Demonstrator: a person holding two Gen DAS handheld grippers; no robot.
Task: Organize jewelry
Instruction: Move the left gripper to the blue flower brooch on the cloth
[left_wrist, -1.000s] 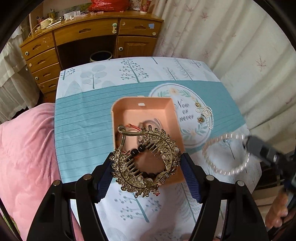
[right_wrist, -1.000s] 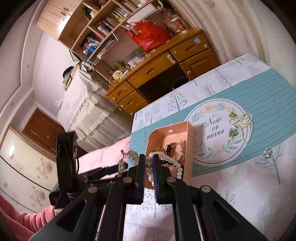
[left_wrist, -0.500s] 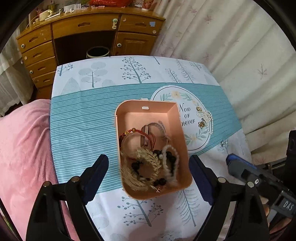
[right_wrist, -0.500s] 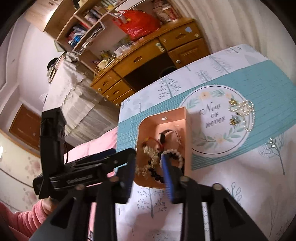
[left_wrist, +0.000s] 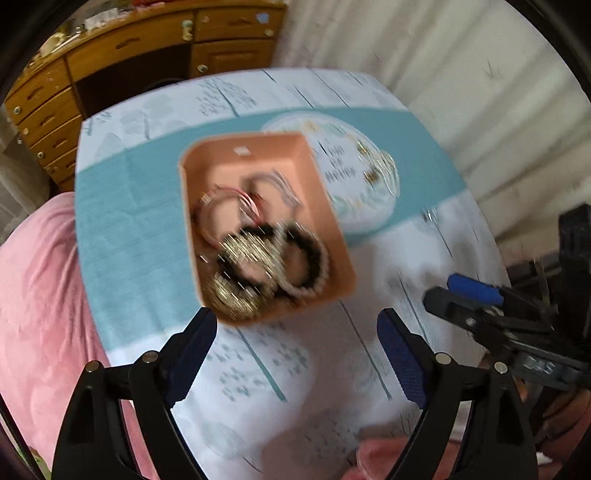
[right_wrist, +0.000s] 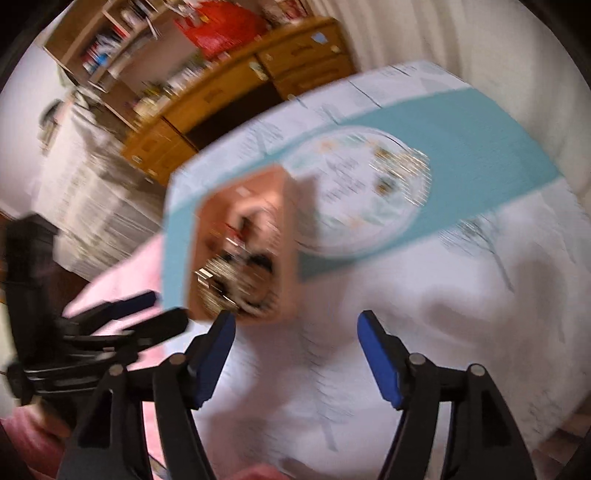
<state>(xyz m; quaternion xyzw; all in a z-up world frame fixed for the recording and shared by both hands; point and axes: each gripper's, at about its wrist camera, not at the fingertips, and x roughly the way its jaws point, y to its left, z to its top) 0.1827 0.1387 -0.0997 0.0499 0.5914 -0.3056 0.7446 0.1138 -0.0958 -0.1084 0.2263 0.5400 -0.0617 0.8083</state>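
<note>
Peach tray (left_wrist: 314, 192) of blurred jewelry (left_wrist: 258, 266) on tree-print tablecloth (left_wrist: 129, 206), at twelve o'clock of left gripper (left_wrist: 297, 332), right gripper (right_wrist: 295, 334), both spread wide, empty.

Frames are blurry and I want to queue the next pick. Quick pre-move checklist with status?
1. Left hand-held gripper open, nothing between its fingers: ok.
2. Right hand-held gripper open, nothing held: ok.
3. Pink tray flat on the tablecloth: ok.
4. Gold hair comb and bead bracelets inside the tray: ok.
5. Pearl piece out on the round print, not in the tray: not ok.
6. Exact pose of that piece for a grasp: cannot tell, motion blur in both views.
</note>
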